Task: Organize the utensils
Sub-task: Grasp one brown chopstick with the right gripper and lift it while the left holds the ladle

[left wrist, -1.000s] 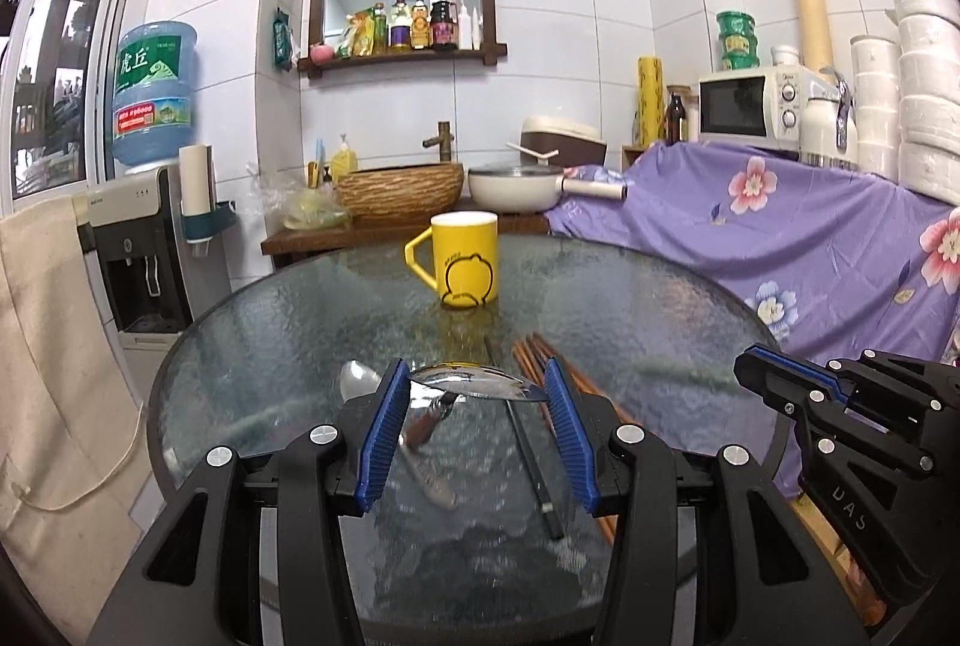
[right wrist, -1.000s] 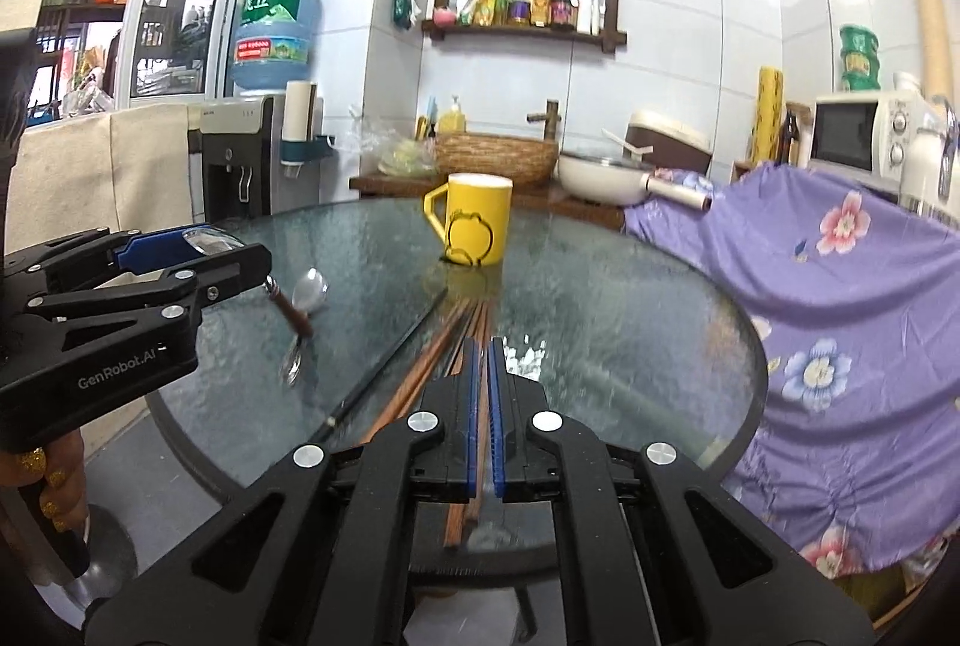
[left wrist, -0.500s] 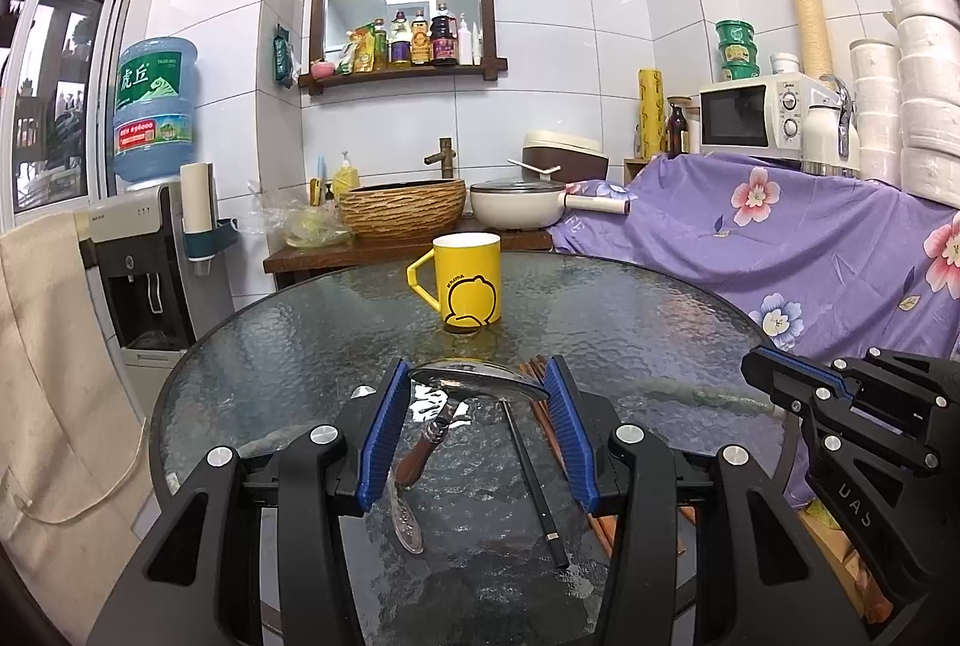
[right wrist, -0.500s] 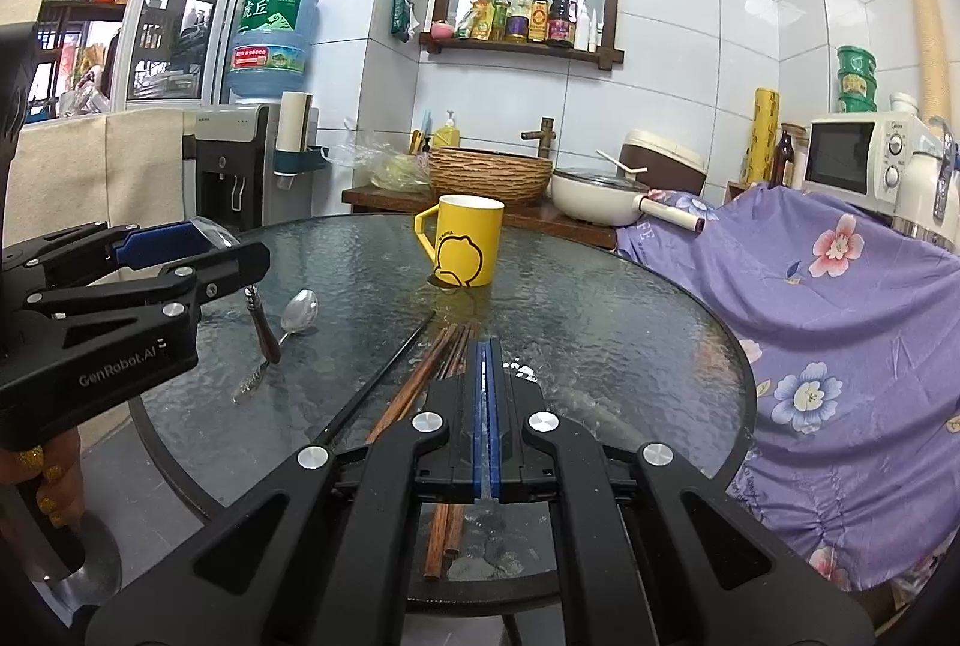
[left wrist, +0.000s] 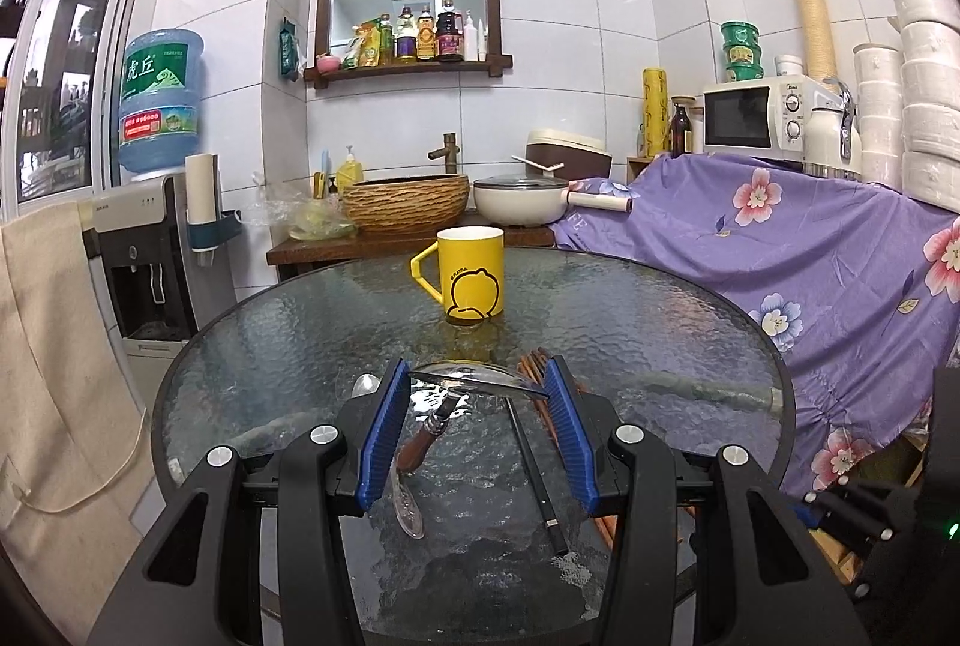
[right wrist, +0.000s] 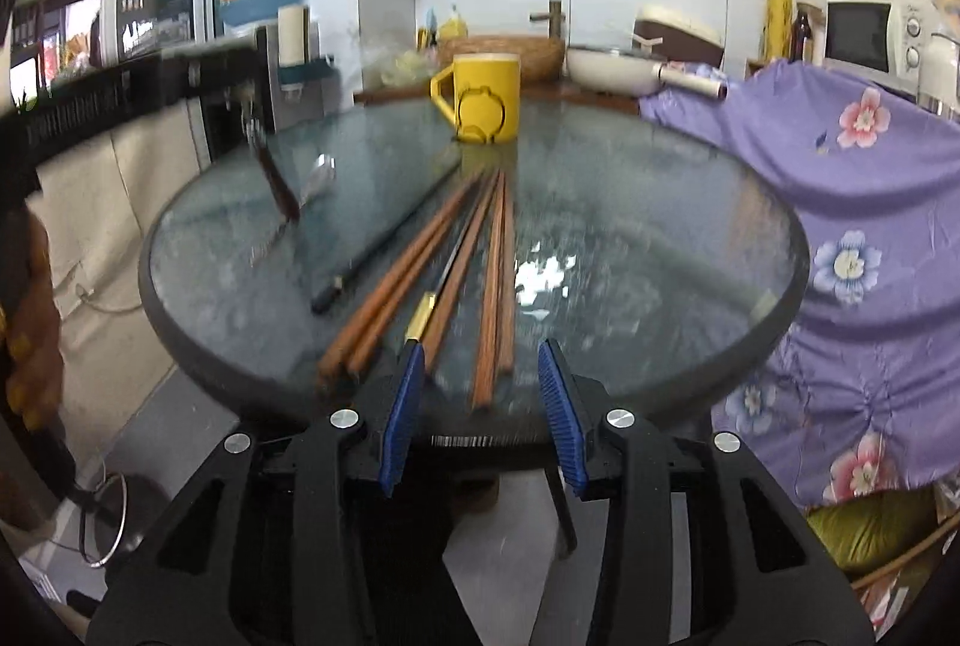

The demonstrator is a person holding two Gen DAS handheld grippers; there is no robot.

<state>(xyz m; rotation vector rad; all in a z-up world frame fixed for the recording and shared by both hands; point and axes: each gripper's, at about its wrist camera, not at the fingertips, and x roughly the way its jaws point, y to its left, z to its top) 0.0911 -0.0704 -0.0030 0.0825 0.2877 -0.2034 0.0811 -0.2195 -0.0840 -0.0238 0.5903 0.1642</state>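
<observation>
The left gripper (left wrist: 478, 397) clenches a spoon (left wrist: 474, 380) by its bowl, ready for the mug (left wrist: 469, 277) at 12 o'clock, while the empty right gripper (right wrist: 480, 376) is opening over the chopsticks (right wrist: 456, 280) to grab them

Mug (right wrist: 483, 96) stands behind chopsticks (right wrist: 474, 268) on the table (right wrist: 690, 226).

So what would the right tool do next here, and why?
Probably ease forward and close on the brown chopsticks. The right tool is opening with nothing gripped, their near ends lie just ahead of it on the glass table, and the yellow mug stands empty beyond.
</observation>
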